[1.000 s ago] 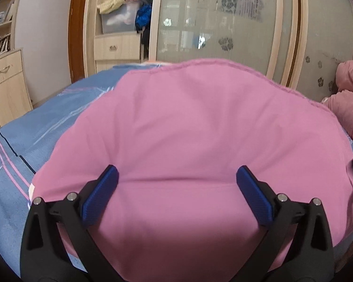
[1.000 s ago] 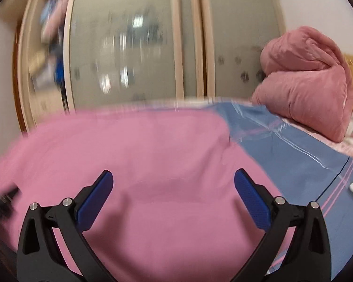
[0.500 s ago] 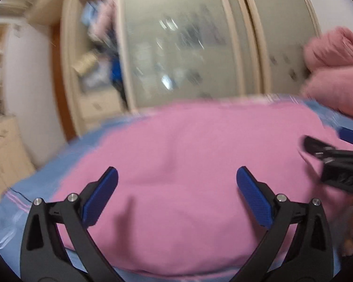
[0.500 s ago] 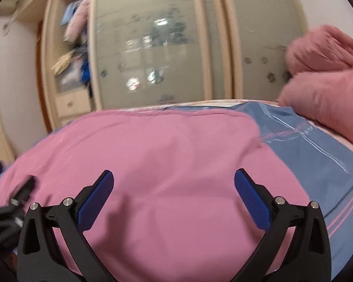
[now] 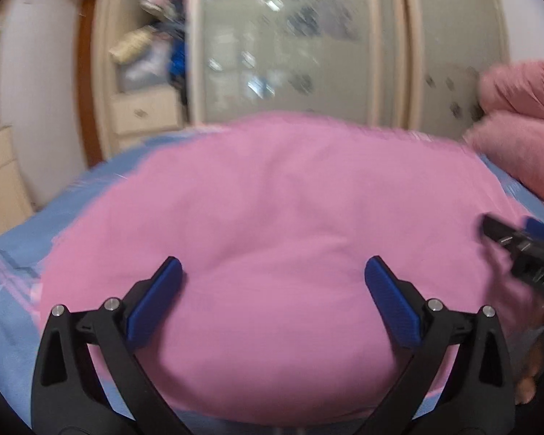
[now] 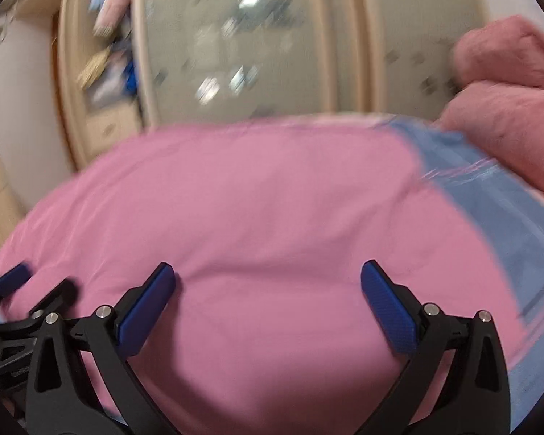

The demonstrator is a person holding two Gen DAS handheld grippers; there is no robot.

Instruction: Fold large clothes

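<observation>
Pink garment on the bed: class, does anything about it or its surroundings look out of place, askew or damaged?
Nothing stands out. The pink garment lies spread fairly smooth on the blue bedsheet, with both open grippers, left and right, above it. Motion blur hides fine detail.

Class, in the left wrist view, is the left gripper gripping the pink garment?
No, the left gripper is open, its fingers spread apart above the pink garment.

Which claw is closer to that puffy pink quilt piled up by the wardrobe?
The right claw. It hovers over the side of the pink garment that lies towards the quilt; the left claw is on the far side, further off.
</observation>
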